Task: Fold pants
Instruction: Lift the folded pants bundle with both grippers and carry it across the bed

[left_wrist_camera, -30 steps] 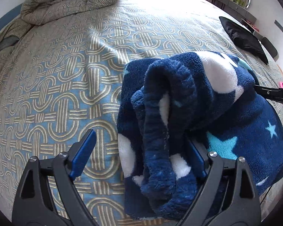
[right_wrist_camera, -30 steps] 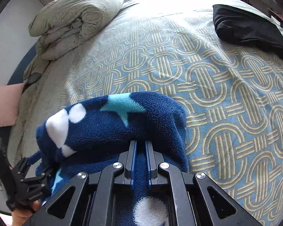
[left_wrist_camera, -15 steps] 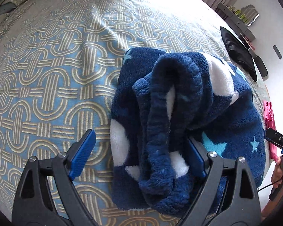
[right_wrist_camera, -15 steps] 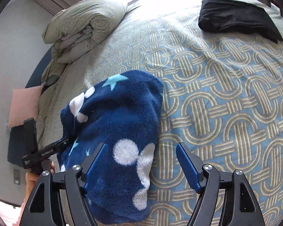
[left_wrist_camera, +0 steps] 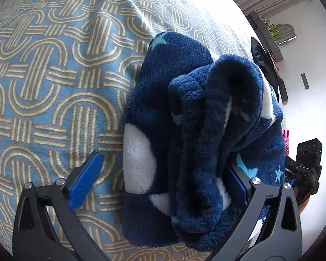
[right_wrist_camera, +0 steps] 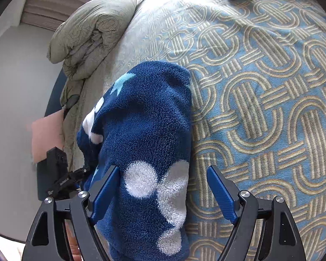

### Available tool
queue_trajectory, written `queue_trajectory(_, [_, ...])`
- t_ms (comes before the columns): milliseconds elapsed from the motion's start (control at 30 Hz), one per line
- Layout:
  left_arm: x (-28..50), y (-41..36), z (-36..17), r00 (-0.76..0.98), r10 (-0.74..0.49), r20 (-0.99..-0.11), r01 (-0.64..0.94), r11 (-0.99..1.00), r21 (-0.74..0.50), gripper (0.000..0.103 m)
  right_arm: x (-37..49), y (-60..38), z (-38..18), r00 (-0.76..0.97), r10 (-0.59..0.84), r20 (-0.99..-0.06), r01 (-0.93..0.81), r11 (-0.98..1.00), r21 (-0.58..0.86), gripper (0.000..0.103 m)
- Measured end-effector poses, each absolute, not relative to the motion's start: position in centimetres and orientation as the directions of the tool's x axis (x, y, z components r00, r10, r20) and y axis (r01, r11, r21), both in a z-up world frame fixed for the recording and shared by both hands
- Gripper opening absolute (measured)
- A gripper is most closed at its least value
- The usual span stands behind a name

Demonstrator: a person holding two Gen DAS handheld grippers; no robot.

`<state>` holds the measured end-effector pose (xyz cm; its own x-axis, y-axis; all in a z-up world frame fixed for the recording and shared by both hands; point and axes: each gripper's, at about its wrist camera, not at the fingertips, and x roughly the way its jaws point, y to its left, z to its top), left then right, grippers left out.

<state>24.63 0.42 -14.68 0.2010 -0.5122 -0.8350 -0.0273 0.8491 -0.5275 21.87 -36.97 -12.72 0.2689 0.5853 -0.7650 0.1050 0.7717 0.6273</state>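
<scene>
Both jaws have just been opening, my right gripper [right_wrist_camera: 163, 193] releasing the pants [right_wrist_camera: 145, 141], left gripper [left_wrist_camera: 163, 180] wide too; I'd withdraw straight, without snagging the fold.

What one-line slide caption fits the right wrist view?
Open right gripper straddles folded blue fleece pants on the patterned bedspread.

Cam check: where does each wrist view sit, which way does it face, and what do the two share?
Left wrist: on the left claw, angled down at the bundled navy fleece pants on the patterned bedspread; own open fingers show.
Right wrist: on the right claw, angled down along the pants toward the folded duvet; own open fingers show.
Shared: pants, bedspread, each other's claw at the frame edge.
</scene>
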Motion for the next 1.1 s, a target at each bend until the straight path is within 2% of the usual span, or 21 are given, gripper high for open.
queue_trajectory(300, [24.9,-0.2,-14.5,0.192,-0.52,-0.833,0.02,0.85,-0.526,0.103,23.1,-35.4,-14.7,0.214,0.653,-0.726,0.111,0.722,0.683,0.091])
queue_trajectory(500, [24.3,-2.4,-14.3,0.174,-0.54,-0.823,0.093,0.841,-0.532,0.103,23.5,-34.4,-15.5,0.208,0.657,-0.724,0.1,0.722,0.684,0.099])
queue_trajectory(700, [24.4,-3.6,-14.4,0.179,-0.531,-0.828,0.119,0.847,-0.517,0.103,24.1,-33.3,-15.6,0.202,0.649,-0.733,0.074,0.736,0.673,0.102])
queue_trajectory(1000, [25.7,-5.2,-14.5,0.189,-0.544,-0.818,0.149,0.839,-0.523,0.102,24.5,-32.5,-15.6,0.183,0.64,-0.747,0.044,0.753,0.656,0.102])
queue_trajectory(1100, [25.7,-5.2,-14.1,0.202,-0.538,-0.818,0.159,0.842,-0.515,0.095,24.4,-32.2,-15.4,0.191,0.619,-0.762,0.036,0.771,0.635,0.097])
